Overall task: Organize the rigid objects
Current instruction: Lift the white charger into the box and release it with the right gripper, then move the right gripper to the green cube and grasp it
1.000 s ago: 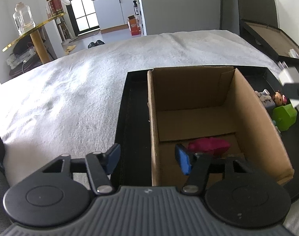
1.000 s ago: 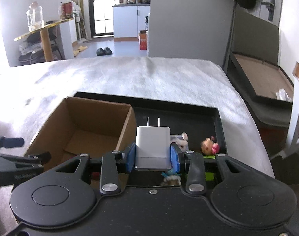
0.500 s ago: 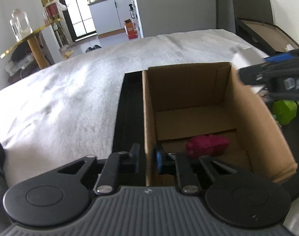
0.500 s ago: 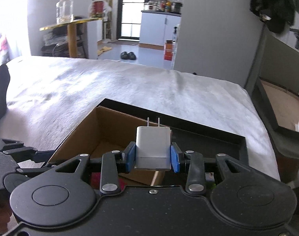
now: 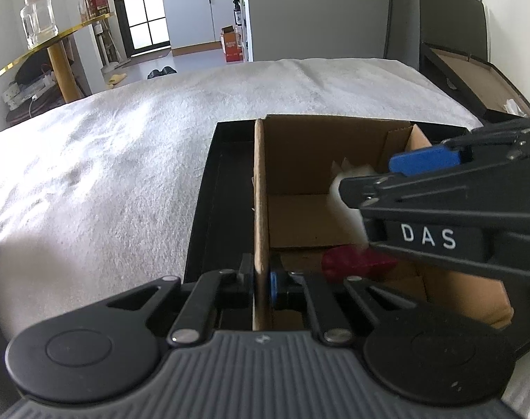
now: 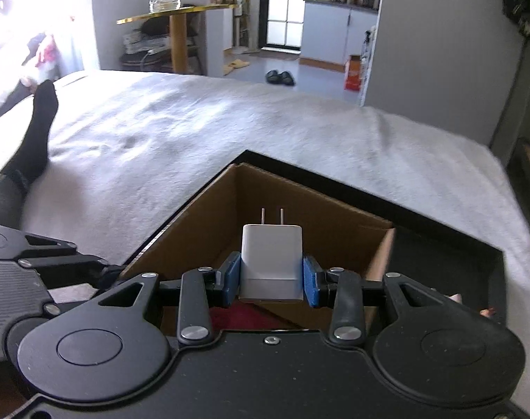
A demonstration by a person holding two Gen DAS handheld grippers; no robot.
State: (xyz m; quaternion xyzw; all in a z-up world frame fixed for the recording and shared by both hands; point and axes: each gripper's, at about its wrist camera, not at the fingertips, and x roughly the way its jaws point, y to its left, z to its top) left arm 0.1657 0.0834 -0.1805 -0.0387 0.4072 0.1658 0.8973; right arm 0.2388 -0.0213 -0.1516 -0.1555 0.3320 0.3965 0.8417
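An open cardboard box (image 5: 299, 160) (image 6: 334, 223) stands in a black tray (image 5: 209, 209) (image 6: 439, 244) on a white bedspread. My left gripper (image 5: 261, 284) is shut on the box's left wall near its front corner. My right gripper (image 6: 271, 279) is shut on a white plug charger (image 6: 271, 262), prongs pointing away, held above the box's opening. In the left wrist view the right gripper (image 5: 376, 174) reaches in from the right over the box, hiding most of the charger (image 5: 338, 188). A magenta object (image 5: 355, 262) (image 6: 237, 317) lies on the box floor.
The bedspread (image 5: 107, 174) spreads left and beyond the tray. A person's black-socked leg (image 6: 31, 146) lies on the bed at the left. A small toy (image 6: 488, 311) peeks out in the tray at the right. A dark open case (image 5: 474, 80) stands right of the bed.
My left gripper closed on the box's left wall. My right gripper carried the charger leftward from over the tray's toys to above the box opening.
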